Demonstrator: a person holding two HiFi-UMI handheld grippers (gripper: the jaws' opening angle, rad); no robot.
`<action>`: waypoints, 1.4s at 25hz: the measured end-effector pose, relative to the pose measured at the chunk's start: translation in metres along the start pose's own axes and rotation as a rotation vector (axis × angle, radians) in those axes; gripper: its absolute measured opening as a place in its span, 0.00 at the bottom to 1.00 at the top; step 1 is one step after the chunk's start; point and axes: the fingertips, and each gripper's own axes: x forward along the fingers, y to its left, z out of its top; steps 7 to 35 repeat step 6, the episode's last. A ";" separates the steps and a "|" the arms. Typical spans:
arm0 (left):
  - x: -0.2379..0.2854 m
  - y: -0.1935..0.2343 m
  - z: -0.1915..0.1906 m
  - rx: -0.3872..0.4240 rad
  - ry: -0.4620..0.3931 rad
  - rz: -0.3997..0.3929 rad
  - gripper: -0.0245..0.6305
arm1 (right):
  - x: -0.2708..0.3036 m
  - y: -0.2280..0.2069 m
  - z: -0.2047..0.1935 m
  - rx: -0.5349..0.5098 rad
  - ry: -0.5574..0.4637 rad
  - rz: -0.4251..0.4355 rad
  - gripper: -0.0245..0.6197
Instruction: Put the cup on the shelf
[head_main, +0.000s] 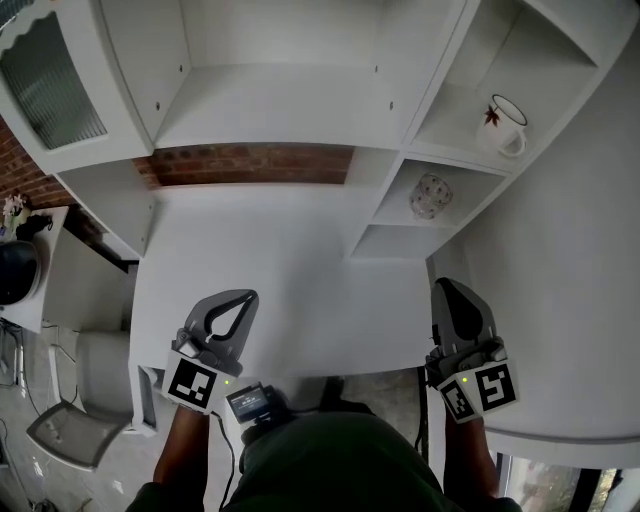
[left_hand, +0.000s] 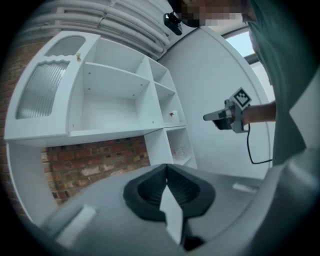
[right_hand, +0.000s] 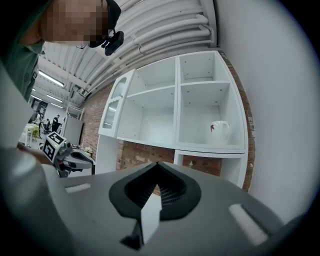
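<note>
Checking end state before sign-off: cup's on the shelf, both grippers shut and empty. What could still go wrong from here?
1. The cup seems to sit near the front of the shelf, handle outward. A sweep by the right gripper could clip it.
2. The glass in the bay below looks just as exposed.
3. The right gripper's cable hangs loose and might snag the desk edge.
</note>
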 end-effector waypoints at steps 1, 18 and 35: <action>-0.006 0.002 -0.002 -0.007 0.003 0.006 0.04 | 0.002 0.005 0.000 0.000 0.002 0.006 0.05; -0.029 0.014 -0.006 -0.026 0.004 0.020 0.04 | 0.012 0.029 0.001 -0.001 0.014 0.023 0.05; -0.029 0.014 -0.006 -0.026 0.004 0.020 0.04 | 0.012 0.029 0.001 -0.001 0.014 0.023 0.05</action>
